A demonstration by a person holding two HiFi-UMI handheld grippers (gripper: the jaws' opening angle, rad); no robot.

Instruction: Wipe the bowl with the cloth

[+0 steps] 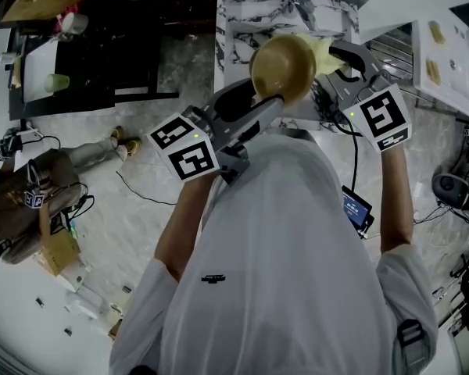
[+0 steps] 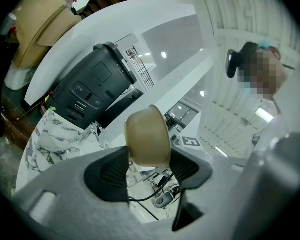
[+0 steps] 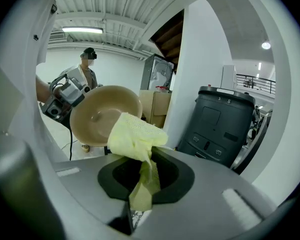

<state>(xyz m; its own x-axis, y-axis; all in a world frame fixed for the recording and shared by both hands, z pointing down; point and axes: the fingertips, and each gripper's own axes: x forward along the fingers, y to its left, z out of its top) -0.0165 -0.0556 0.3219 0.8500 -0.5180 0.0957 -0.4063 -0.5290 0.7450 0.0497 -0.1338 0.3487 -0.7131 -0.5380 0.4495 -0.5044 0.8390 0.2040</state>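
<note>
1. While the left gripper [image 2: 149, 170] holds the tan bowl [image 2: 147, 134] aloft, jaws clamped on its rim, the right gripper [image 3: 142, 176] has its jaws pinching the yellow cloth [image 3: 132, 134] against the bowl's edge.
2. Wiping looks under way; the next move calls for pressing the cloth inside and sweeping round.

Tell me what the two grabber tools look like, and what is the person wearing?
The left gripper and the right gripper are grey plastic with black pads inside, and each carries a white cube printed with black square markers. The person wears a white short-sleeved T-shirt.
</note>
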